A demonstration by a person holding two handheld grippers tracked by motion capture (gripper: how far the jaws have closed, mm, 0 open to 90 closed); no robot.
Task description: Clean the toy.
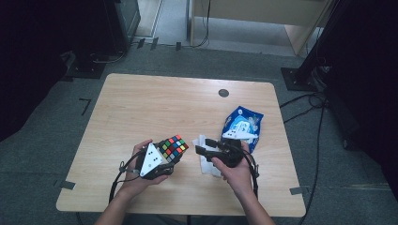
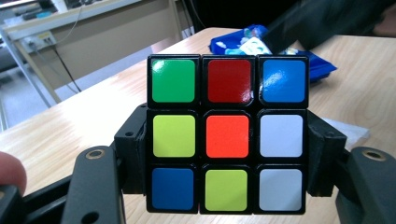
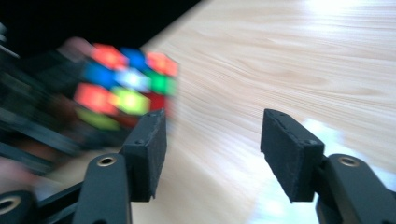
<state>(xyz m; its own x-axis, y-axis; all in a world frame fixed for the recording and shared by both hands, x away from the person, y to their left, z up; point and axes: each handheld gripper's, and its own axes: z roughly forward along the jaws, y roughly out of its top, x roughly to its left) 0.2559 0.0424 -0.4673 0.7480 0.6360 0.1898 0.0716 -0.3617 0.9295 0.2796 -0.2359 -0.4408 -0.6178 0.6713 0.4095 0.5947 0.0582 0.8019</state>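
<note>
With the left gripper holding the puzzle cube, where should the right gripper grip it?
On the top layer of the puzzle cube, coming from the right. The left gripper clamps the middle layer's sides, leaving the top row free; the right gripper is open and facing it.

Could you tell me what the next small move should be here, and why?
Probably bring the right gripper across to the puzzle cube and close on its free side. The left gripper is clamped on the cube's middle layer, while the right one stands open with nothing between its pads, aimed toward the cube across a short gap.
</note>
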